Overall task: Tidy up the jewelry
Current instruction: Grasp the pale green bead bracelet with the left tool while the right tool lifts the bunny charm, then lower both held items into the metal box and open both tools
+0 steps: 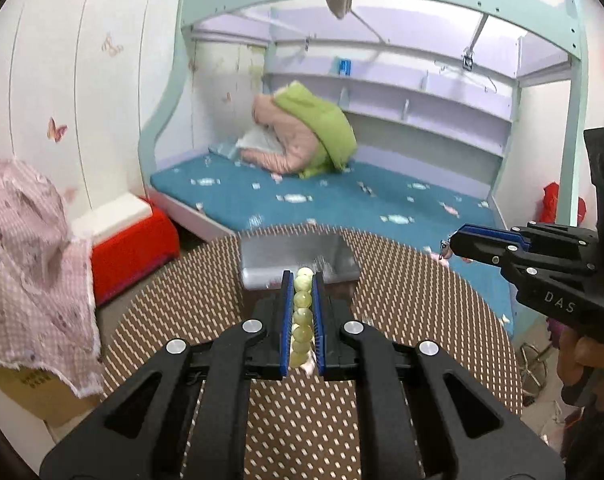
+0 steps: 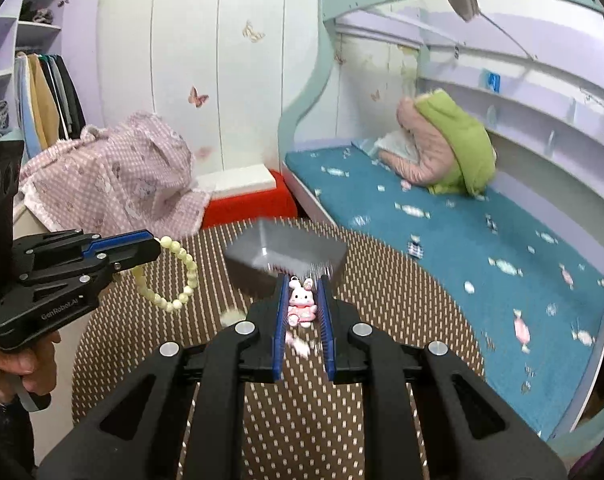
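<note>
My left gripper (image 1: pixel 302 280) is shut on a pale green bead bracelet (image 1: pixel 302 316) and holds it above the round patterned table (image 1: pixel 422 312). In the right wrist view the left gripper (image 2: pixel 157 246) shows at the left with the bracelet (image 2: pixel 181 276) hanging from its tip. My right gripper (image 2: pixel 302 280) is shut on a small pink bunny charm (image 2: pixel 301 300); it also shows in the left wrist view (image 1: pixel 452 242) at the right. A grey tray (image 1: pixel 293 254) stands at the table's far edge, just beyond both grippers; it also shows in the right wrist view (image 2: pixel 285 252).
A small whitish item (image 2: pixel 231 315) lies on the table left of my right gripper. A bed with blue sheet (image 1: pixel 342 200) lies beyond the table. A red and white box (image 1: pixel 129 236) and a pink checked cloth (image 1: pixel 29 260) are at the left.
</note>
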